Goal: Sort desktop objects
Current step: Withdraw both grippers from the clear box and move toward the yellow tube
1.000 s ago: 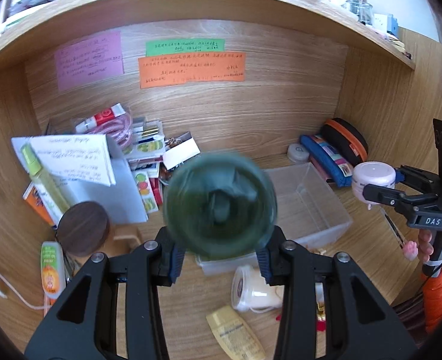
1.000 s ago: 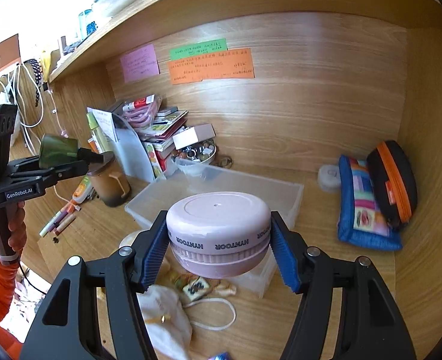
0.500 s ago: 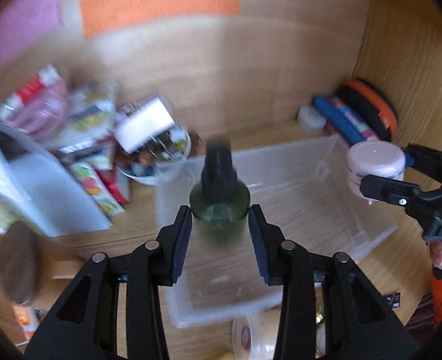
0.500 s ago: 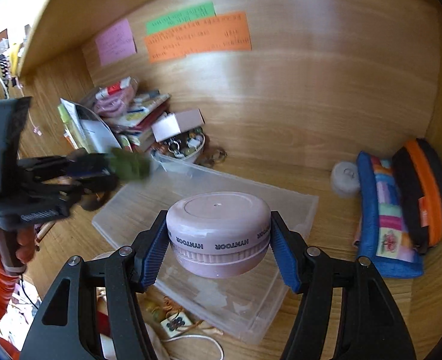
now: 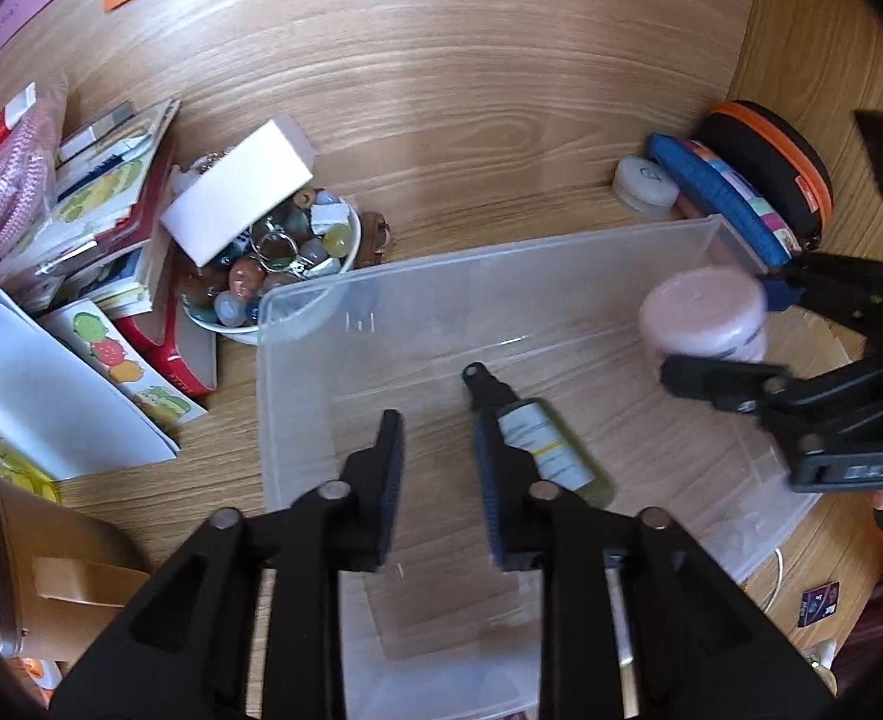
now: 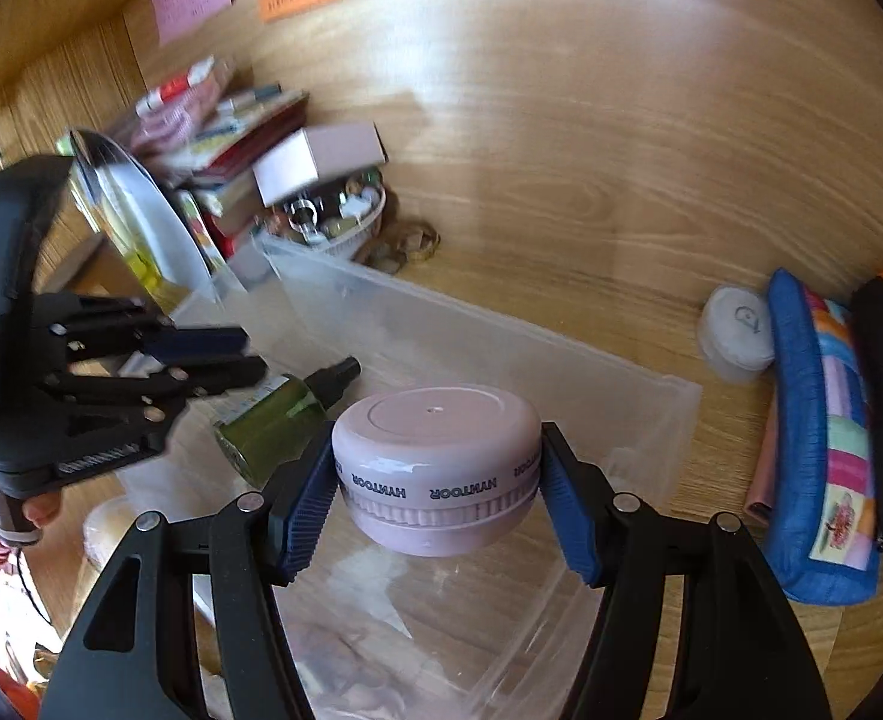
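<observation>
A clear plastic bin (image 5: 297, 324) sits on the wooden desk; it also shows in the right wrist view (image 6: 651, 414). A green spray bottle (image 5: 546, 450) lies on its side inside the bin, also in the right wrist view (image 6: 279, 420). My left gripper (image 5: 438, 438) is open and empty above the bin, just left of the bottle. My right gripper (image 6: 435, 468) is shut on a pink round jar (image 6: 435, 462) and holds it over the bin's right part; the jar also shows in the left wrist view (image 5: 705, 315).
A white bowl of trinkets (image 5: 279, 264) with a white box (image 5: 237, 198) on it stands behind the bin's left corner, beside stacked books (image 5: 111, 222). A blue pouch (image 6: 819, 438), an orange-black case (image 5: 765, 162) and a small white pot (image 6: 735, 324) lie right.
My left gripper has tipped down over the bin and opened, letting go of the green bottle, which now lies in the bin. My right gripper has moved over the bin with the jar.
</observation>
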Action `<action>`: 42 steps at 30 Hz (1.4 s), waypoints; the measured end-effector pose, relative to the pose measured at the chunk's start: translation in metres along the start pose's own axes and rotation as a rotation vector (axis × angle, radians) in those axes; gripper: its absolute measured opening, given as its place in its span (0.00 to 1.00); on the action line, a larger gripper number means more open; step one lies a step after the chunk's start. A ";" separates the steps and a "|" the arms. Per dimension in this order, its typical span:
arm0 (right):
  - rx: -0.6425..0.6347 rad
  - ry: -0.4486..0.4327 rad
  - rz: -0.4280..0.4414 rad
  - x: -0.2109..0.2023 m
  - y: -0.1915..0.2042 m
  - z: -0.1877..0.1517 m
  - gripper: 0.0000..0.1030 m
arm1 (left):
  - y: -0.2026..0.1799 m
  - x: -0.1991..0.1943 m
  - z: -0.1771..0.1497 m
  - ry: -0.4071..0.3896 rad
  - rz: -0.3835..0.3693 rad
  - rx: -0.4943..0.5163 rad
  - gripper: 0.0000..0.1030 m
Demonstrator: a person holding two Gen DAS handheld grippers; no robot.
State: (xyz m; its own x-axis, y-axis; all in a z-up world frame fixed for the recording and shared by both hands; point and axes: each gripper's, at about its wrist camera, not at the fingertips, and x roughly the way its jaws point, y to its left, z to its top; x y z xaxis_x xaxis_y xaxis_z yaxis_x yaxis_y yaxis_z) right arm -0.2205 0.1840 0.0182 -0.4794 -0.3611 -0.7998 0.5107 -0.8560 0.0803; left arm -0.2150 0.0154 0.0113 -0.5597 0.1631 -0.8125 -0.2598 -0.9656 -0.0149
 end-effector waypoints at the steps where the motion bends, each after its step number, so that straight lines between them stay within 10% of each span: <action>1: -0.005 0.015 -0.008 0.005 0.001 0.001 0.59 | 0.001 -0.002 0.000 -0.010 0.007 -0.004 0.39; 9: -0.099 0.121 -0.079 0.019 0.011 0.001 0.59 | -0.001 -0.016 0.003 -0.063 0.057 0.004 0.68; 16: -0.134 0.152 -0.115 0.014 0.017 0.000 0.59 | 0.006 -0.036 -0.001 -0.095 0.068 -0.011 0.70; 42: -0.046 -0.099 -0.111 -0.102 0.051 -0.037 0.81 | -0.023 -0.117 -0.037 -0.240 0.154 0.015 0.96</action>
State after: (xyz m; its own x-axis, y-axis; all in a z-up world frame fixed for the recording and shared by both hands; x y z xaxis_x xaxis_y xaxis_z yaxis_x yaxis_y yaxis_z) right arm -0.1187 0.1910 0.0820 -0.6015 -0.3012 -0.7399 0.4813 -0.8759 -0.0348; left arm -0.1142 0.0105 0.0852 -0.7635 0.0602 -0.6430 -0.1679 -0.9799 0.1076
